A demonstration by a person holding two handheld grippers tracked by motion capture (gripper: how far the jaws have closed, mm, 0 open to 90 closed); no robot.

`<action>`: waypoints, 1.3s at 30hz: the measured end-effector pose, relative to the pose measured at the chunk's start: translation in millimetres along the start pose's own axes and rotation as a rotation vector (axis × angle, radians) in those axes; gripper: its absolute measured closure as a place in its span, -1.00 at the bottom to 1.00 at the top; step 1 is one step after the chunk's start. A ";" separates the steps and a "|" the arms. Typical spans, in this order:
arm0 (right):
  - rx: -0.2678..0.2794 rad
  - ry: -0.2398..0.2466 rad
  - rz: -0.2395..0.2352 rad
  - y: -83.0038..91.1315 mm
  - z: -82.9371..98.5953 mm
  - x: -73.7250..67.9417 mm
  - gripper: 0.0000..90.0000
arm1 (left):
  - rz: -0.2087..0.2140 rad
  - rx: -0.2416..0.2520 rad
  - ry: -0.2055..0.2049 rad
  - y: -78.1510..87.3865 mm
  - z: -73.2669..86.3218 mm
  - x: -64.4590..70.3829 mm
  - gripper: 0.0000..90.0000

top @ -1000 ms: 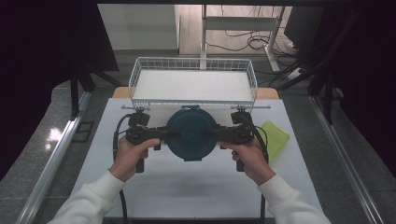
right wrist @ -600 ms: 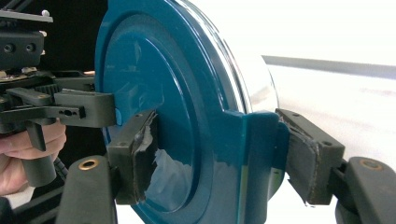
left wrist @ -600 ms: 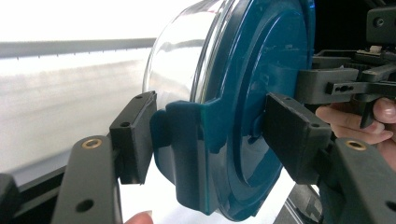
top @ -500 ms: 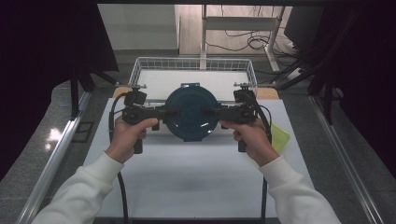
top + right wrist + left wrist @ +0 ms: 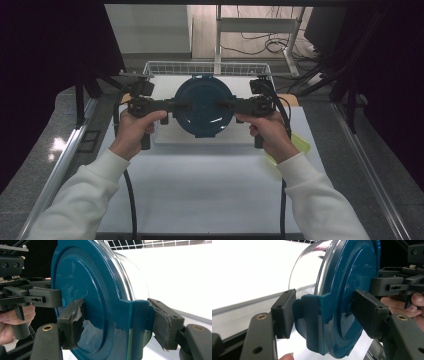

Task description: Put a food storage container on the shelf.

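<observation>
Hanging betw. both grippers: lidded container (image 5: 203, 105), L fingers (image 5: 284, 312) & R fingers (image 5: 72, 322) clamped on opposite latches.

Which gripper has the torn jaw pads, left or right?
The right gripper: its pads are frayed and ragged where they clamp the blue-lidded container; the left gripper's pads are smooth and intact.

Held above the table's (image 5: 200, 200) far half, over the near rim of the wire basket (image 5: 160, 67) at the far edge: a lidded container (image 5: 203, 106). Flanked by the left gripper (image 5: 170, 106) and right gripper (image 5: 227, 106), one at each side clip. Near the table's right edge, a flat lid (image 5: 300, 145).
</observation>
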State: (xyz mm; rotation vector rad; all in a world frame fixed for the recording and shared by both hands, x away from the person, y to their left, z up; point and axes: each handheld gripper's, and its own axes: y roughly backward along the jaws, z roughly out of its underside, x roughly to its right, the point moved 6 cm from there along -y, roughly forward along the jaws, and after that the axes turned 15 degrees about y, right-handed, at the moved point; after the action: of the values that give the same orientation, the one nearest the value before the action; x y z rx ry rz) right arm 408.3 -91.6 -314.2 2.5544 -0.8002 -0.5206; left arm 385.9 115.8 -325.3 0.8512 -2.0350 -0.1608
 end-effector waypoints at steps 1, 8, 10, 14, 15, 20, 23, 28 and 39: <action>0.001 0.000 0.000 0.1 -2.0 0.6 -0.28 | -0.001 0.001 -0.002 0.2 -2.2 0.8 -0.18; 0.018 0.001 -0.004 -0.3 -17.0 5.2 -0.28 | -0.010 0.005 -0.015 2.1 -19.8 5.6 -0.18; 0.020 0.002 -0.005 -0.5 -22.0 7.0 -0.28 | -0.010 0.008 -0.016 2.1 -24.0 6.4 -0.18; 0.023 0.008 -0.006 -1.3 -31.0 10.2 -0.28 | -0.006 0.021 -0.019 2.1 -34.2 7.4 -0.18; 0.025 0.009 -0.006 -1.9 -34.3 11.3 -0.28 | -0.006 0.025 -0.019 2.2 -36.0 7.6 -0.18; 0.033 0.003 -0.010 -4.8 -44.7 17.0 -0.28 | -0.007 0.034 -0.032 1.1 -49.9 7.9 -0.17; 0.043 0.007 -0.009 -4.7 -52.7 20.8 -0.27 | -0.002 0.038 -0.038 0.8 -58.3 9.4 -0.17; 0.053 0.009 -0.017 -4.9 -63.1 25.7 -0.27 | -0.005 0.051 -0.045 0.4 -69.7 11.3 -0.17; 0.032 -0.035 -0.009 -17.2 -66.0 47.0 -0.27 | 0.006 0.023 -0.008 -21.9 -81.1 -5.9 -0.16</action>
State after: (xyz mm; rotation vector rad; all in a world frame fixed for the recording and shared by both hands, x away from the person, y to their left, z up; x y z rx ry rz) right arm 482.4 -89.2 -277.3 2.5861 -0.8159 -0.5606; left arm 462.6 119.3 -290.8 0.8593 -2.0499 -0.1377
